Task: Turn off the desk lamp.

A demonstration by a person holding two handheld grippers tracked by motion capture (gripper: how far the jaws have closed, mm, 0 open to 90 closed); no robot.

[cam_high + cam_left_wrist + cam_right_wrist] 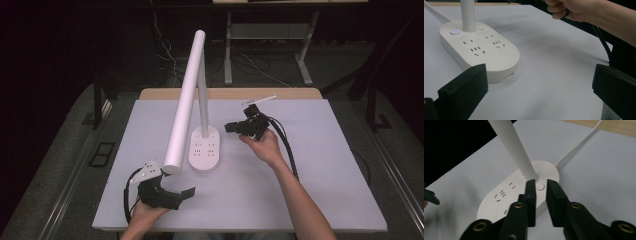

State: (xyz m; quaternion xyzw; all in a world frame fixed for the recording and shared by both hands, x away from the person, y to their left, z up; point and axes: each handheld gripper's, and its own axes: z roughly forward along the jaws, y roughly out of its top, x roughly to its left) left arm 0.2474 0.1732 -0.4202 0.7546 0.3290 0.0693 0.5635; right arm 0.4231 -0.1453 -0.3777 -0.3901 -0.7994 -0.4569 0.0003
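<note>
A white desk lamp (202,150) is standing near the middle of a pale grey, matte table (325,165). Its base is a smooth, oval plastic block carrying two groups of socket slots, a small glowing blue button (454,32) and a plain round button (540,186). A slim round post is rising from the far end of the base, and a long tube-shaped head (186,100) is slanting down toward the near left. A thin white cord (579,145) is trailing from the base's far end toward the table's wooden far edge.

The left gripper (177,196), black and angular, is sitting at the near left of the table, its jaws spread wide and holding nothing. The right gripper (541,188) is hovering just right of the base; its jaws are standing a narrow gap apart, framing the round button, and I cannot tell whether they are touching it. The right hand (262,145) is wrapping that gripper's handle, hiding much of it, with black cables (287,145) trailing back along the forearm.
</note>
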